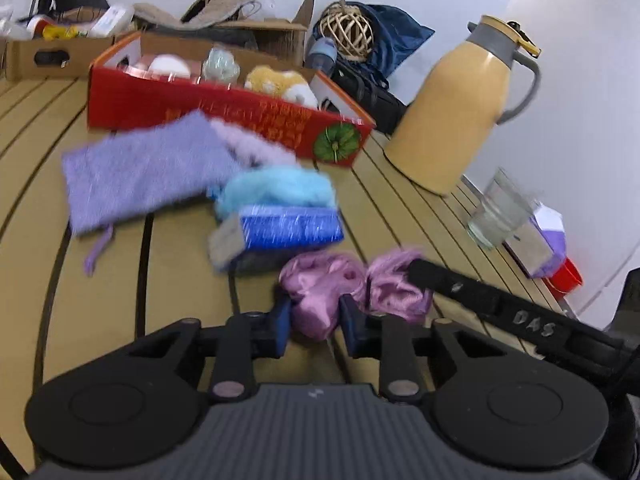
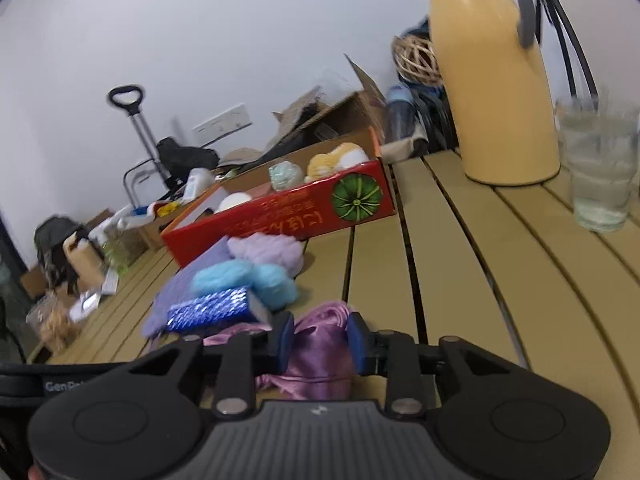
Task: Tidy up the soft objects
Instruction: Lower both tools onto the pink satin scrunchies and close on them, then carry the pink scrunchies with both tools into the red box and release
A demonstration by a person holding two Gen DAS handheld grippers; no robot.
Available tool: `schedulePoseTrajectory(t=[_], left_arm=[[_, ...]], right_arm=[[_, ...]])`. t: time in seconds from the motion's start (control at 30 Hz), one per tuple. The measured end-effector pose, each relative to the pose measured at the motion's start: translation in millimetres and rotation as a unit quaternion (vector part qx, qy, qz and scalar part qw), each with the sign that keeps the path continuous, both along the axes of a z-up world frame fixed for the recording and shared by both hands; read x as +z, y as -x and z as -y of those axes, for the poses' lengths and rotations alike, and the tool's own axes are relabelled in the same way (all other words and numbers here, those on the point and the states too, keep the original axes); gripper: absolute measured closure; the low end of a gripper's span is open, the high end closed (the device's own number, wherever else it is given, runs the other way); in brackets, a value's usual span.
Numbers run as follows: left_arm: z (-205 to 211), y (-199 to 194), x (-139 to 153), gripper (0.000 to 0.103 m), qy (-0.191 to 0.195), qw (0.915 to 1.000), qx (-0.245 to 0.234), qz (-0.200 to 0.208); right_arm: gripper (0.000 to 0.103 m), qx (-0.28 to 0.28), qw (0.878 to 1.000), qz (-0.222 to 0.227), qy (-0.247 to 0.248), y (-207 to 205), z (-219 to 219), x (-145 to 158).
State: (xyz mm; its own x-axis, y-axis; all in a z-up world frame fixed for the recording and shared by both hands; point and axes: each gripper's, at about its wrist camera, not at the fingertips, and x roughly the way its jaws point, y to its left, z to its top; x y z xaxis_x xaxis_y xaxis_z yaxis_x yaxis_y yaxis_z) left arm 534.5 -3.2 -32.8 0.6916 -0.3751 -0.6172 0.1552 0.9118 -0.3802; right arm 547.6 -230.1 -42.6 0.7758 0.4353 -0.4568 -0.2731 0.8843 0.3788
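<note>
A pink satin cloth (image 1: 320,292) lies bunched on the slatted table. My left gripper (image 1: 314,326) is shut on one end of it. My right gripper (image 2: 320,340) is shut on the same pink satin cloth (image 2: 316,352) at its other end; the right gripper's black body (image 1: 500,312) shows in the left wrist view. Behind lie a blue sponge (image 1: 288,232), a light blue fluffy ball (image 1: 276,188), a purple knitted cloth (image 1: 140,176) and a lilac fluffy piece (image 1: 256,146). A red box (image 1: 208,108) holds several soft toys.
A yellow thermos jug (image 1: 456,108) and a glass (image 1: 500,212) stand at the right of the table (image 1: 100,300). Cardboard boxes (image 1: 52,56), a wicker ball (image 1: 348,30) and a dark blue bag sit behind the red box. A small purple carton (image 1: 544,244) lies by the wall.
</note>
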Motion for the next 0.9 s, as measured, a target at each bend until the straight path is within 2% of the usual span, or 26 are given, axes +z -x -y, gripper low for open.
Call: schedulePoseTrajectory(t=[0.07,0.13,0.17,0.2,0.27,0.33,0.37,0.5,0.57,0.6,0.7,0.8,0.9], left_arm=[[-1,15,-8,0.08,-0.003,0.9999,-0.008,-0.006],[2,28,-6,0.079,-0.02,0.9996,-0.02,0.008],[4,33,-3,0.072,-0.024,0.9992,-0.029,0.016],[4,37,1,0.059,-0.024,0.9988,-0.033,0.029],[5,41,12,0.045,-0.02,0.9973,-0.037,0.06],[6,34,16,0.044,-0.016,0.9967,-0.04,0.069],[6,26,15,0.045,-0.017,0.9974,-0.036,0.06],[6,7,0,0.067,-0.009,0.9992,-0.029,0.025],[6,6,-4,0.073,0.002,0.9991,-0.037,0.023],[6,5,-6,0.082,0.008,0.9987,-0.043,0.025],[6,6,-6,0.087,0.022,0.998,-0.051,0.03],[8,16,6,0.088,0.024,0.9965,-0.058,0.055],[2,17,31,0.088,0.044,0.9933,-0.063,0.086]], right_arm=[[0.081,-0.002,1.0,0.008,-0.006,20,3,-1],[0.081,-0.008,1.0,0.011,-0.005,33,4,-1],[0.081,-0.012,1.0,0.013,-0.003,38,5,1],[0.08,-0.013,1.0,0.021,-0.001,42,6,3],[0.078,-0.009,0.999,0.03,0.004,44,6,10],[0.076,-0.011,0.999,0.036,0.008,39,4,13],[0.076,-0.011,0.999,0.034,0.012,34,2,12],[0.076,-0.011,1.0,0.011,0.01,21,-3,-2],[0.076,-0.008,1.0,0.0,0.0,18,-4,-9],[0.077,-0.008,1.0,-0.004,-0.003,16,-4,-10],[0.09,-0.013,1.0,-0.008,-0.023,16,1,-10],[0.092,-0.017,0.999,-0.003,-0.028,24,2,-3],[0.092,-0.014,0.998,0.027,-0.051,28,8,21]])
